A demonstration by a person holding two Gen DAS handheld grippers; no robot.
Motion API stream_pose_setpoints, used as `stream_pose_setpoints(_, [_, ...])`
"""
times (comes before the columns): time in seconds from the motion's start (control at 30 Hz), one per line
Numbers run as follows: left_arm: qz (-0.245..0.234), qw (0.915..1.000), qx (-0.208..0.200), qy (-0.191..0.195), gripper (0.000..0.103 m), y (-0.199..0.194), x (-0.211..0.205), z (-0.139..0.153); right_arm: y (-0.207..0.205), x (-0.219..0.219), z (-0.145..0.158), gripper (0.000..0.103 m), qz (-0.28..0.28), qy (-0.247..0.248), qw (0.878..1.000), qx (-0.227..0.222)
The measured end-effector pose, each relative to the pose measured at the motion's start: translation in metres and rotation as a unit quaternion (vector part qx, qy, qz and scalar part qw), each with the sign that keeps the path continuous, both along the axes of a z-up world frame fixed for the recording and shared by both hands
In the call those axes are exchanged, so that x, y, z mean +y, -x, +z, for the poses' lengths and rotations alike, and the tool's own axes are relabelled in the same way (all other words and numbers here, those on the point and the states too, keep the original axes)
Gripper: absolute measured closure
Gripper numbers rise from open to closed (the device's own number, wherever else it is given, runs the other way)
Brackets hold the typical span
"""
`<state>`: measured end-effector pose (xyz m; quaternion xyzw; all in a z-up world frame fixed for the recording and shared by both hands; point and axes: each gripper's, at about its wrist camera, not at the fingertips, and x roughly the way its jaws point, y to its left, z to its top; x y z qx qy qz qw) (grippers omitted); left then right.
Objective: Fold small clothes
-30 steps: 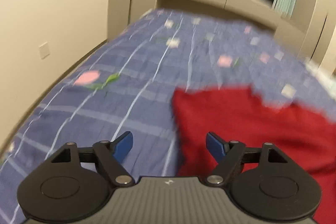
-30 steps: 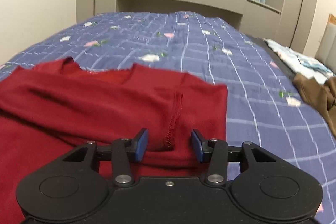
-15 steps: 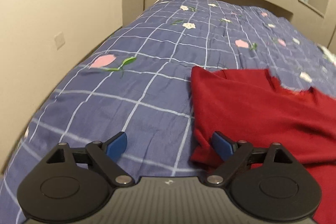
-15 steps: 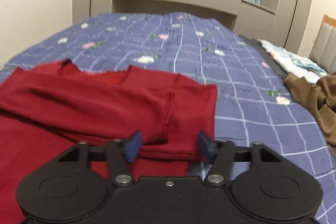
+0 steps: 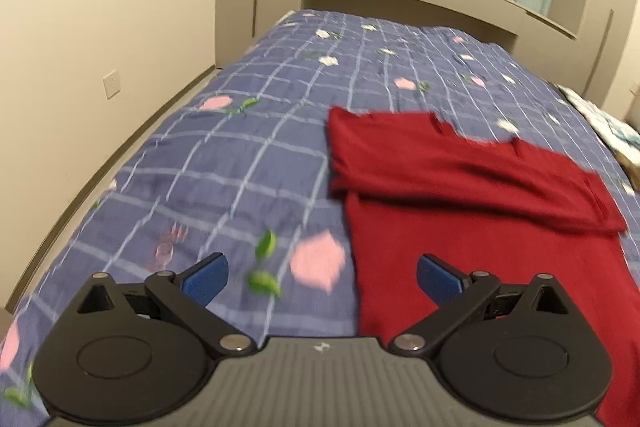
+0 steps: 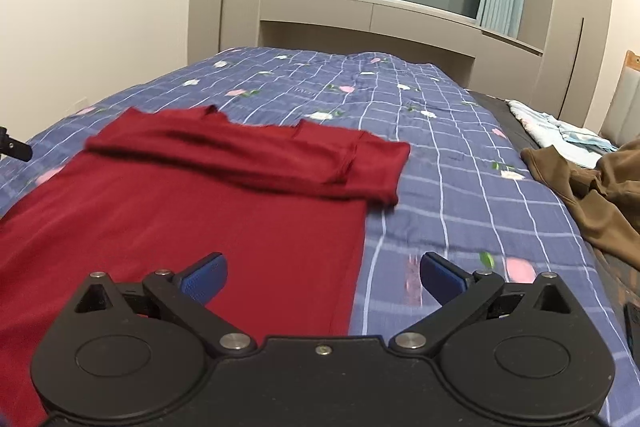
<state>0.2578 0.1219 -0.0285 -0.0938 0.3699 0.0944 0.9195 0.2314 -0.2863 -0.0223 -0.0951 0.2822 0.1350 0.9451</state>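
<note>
Poised with jaws apart at either side edge of the red shirt (image 6: 224,211), left gripper (image 5: 320,277) and right gripper (image 6: 322,277), risking uneven pinches skewing the folded sleeves

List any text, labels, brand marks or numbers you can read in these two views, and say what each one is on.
No readable text in either view.
Left gripper body: a small pale emblem near its front edge, too small to read.
Bedspread: a faint pinkish motif ahead of the left gripper, too blurred to tell if it is lettering.
Red shirt, brown garment: no label or print visible.
</note>
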Motion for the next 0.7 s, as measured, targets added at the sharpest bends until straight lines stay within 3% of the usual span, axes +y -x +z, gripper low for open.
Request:
stream_pose_setpoints(0.4, [-0.075, 0.9967, 0.021, -0.022, 0.001, 0.097, -0.037, -0.004, 0.086, -0.004, 0.000, 0.001, 0.049, 0.036, 0.998, -0.002])
stream_pose_setpoints(0.7, [-0.127, 0.9910, 0.015, -0.038, 0.001, 0.144, -0.050, -0.007, 0.133, -0.001, -0.002, 0.001, 0.094, 0.055, 0.994, -0.010])
